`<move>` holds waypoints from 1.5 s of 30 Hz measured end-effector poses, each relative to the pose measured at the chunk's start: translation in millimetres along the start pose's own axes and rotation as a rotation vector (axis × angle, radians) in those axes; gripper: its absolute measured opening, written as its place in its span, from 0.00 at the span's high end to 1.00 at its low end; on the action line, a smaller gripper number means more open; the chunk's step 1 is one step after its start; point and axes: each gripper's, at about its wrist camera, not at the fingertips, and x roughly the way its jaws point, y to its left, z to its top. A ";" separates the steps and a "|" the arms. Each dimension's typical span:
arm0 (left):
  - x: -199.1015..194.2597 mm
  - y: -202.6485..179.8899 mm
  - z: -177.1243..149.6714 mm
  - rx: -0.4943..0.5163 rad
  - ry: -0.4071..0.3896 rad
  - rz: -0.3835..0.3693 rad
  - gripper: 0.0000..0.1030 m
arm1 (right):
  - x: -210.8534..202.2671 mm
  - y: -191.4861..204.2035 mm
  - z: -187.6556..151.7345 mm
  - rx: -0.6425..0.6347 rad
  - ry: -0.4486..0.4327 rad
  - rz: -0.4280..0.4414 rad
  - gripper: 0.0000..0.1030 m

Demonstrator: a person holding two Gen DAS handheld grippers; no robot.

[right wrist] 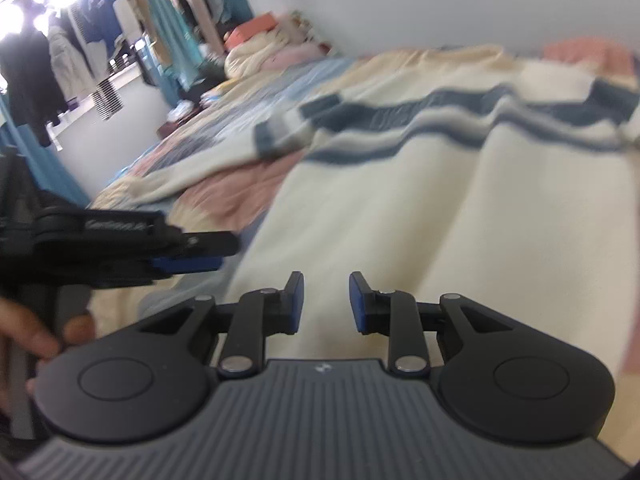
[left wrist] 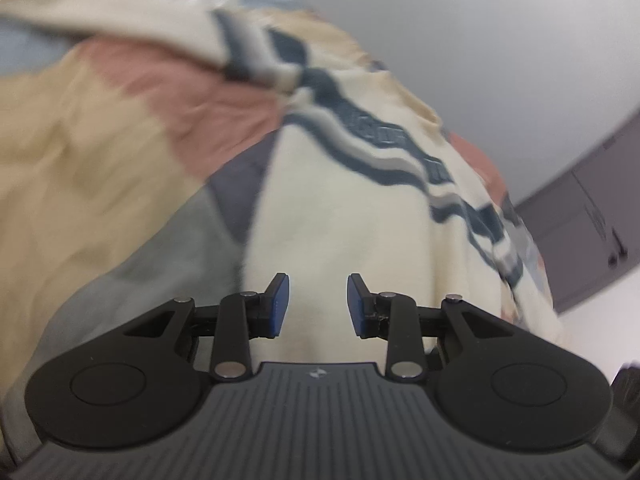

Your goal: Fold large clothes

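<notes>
A cream knit sweater [left wrist: 352,208] with dark blue and grey stripes lies spread on a patchwork bedspread [left wrist: 80,152]. My left gripper [left wrist: 318,304] is open and empty, just above the sweater's plain cream body. In the right wrist view the same sweater [right wrist: 420,208] fills the middle, with one sleeve [right wrist: 224,152] stretched out to the left. My right gripper [right wrist: 326,304] is open and empty over the cream body. The left gripper also shows in the right wrist view [right wrist: 188,254], side-on at the left, held by a hand [right wrist: 36,332]. Both views are blurred.
A grey cabinet [left wrist: 588,216] stands at the right past the bed. A rack of hanging clothes [right wrist: 80,40] and a pile of bedding [right wrist: 264,52] lie at the far end of the room. A pale wall [right wrist: 440,0] runs along the bed.
</notes>
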 end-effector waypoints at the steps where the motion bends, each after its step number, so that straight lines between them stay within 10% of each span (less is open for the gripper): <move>1: 2.7 5.2 2.9 -0.026 0.006 0.001 0.65 | 3.6 3.3 -1.6 -0.005 0.016 0.028 0.70; 5: 10.8 22.7 11.4 -0.125 0.033 -0.018 0.61 | 13.0 14.0 -7.7 -0.042 0.052 0.082 0.43; 16: 23.4 31.4 17.4 -0.173 0.019 -0.017 0.60 | 20.0 34.1 -10.3 -0.286 -0.033 -0.123 0.39; 27: 29.0 47.9 20.1 -0.250 0.020 0.013 0.56 | 39.3 12.8 -19.2 -0.237 0.138 -0.190 0.31; 32: 27.2 50.9 19.6 -0.272 0.017 0.005 0.55 | 32.0 16.4 -16.7 -0.267 0.114 -0.202 0.81; 45: 39.4 51.9 17.7 -0.339 0.068 -0.142 0.46 | 5.4 -70.8 13.5 0.186 0.010 -0.183 0.85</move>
